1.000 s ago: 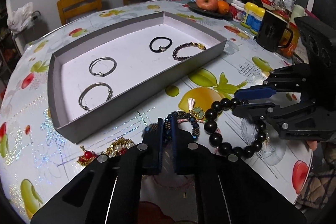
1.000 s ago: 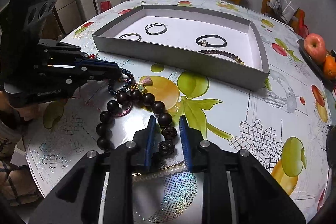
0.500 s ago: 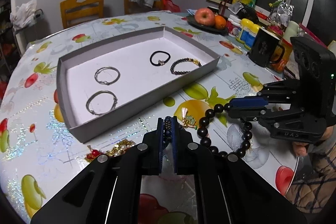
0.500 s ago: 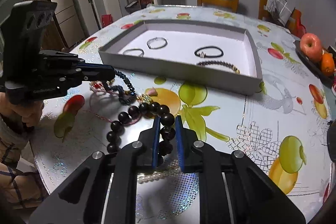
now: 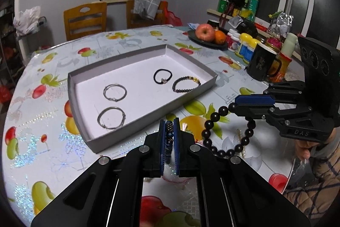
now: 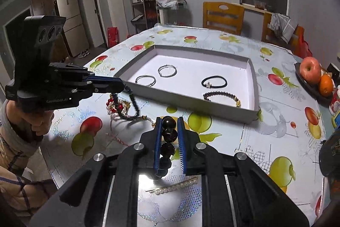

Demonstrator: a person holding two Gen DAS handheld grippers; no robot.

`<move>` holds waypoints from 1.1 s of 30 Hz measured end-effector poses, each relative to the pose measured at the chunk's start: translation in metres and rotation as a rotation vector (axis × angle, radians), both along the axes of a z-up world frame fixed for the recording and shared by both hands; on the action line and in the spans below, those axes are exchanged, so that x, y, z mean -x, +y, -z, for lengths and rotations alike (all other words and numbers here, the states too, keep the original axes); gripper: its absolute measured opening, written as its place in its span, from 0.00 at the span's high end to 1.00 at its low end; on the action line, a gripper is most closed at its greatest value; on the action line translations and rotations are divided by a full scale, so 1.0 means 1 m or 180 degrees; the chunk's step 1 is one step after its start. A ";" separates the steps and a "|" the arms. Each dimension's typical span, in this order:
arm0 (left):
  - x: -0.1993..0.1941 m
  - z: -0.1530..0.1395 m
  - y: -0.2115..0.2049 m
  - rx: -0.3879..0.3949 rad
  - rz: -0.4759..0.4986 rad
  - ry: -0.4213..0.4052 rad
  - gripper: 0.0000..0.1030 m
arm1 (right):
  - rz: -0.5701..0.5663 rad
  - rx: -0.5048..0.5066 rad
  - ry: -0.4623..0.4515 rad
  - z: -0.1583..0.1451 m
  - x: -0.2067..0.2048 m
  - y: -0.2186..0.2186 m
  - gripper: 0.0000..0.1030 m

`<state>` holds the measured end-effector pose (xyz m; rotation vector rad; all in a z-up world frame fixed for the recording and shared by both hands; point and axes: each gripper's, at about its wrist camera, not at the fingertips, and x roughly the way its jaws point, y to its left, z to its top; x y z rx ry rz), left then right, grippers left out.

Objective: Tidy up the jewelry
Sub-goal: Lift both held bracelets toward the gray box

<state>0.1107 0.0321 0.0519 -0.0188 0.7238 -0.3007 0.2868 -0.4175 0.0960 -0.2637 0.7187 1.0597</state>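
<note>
My left gripper (image 5: 169, 123) is shut on a dark blue beaded bracelet (image 5: 169, 135) and holds it above the table, near the grey tray's front wall (image 5: 148, 114); the bracelet dangles from it in the right wrist view (image 6: 132, 102). My right gripper (image 6: 169, 120) is shut on a large black bead bracelet (image 6: 169, 131), which hangs from it in the left wrist view (image 5: 225, 133). The tray (image 6: 254, 86) holds two silver bangles (image 5: 114, 92), a black hair band (image 5: 162, 76) and a dark bead bracelet (image 5: 186, 84).
A red and gold jewelry pile (image 6: 116, 104) and a pearl hair clip (image 6: 172, 185) lie on the fruit-print table. A black mug (image 5: 262, 64), bottles and a fruit plate (image 5: 207, 34) stand at the back right. Chairs stand behind the table.
Both grippers have risen from the table, each lifting its bracelet. The right gripper closed on the black beads about a second ago.
</note>
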 end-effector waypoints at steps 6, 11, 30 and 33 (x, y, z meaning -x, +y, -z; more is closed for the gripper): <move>0.002 -0.011 0.001 -0.0005 -0.0042 -0.0100 0.92 | 0.0036 -0.0050 -0.0072 -0.010 -0.004 0.000 0.86; 0.001 -0.024 0.000 -0.0028 -0.0073 -0.0190 0.92 | 0.0076 -0.0119 -0.0164 -0.025 -0.010 0.001 0.86; -0.026 -0.051 0.011 -0.0074 -0.0142 -0.0316 0.92 | 0.0042 -0.0239 -0.0349 -0.060 -0.040 0.033 0.86; -0.034 -0.054 0.015 -0.0092 -0.0161 -0.0315 0.92 | 0.0033 -0.0233 -0.0335 -0.062 -0.049 0.043 0.86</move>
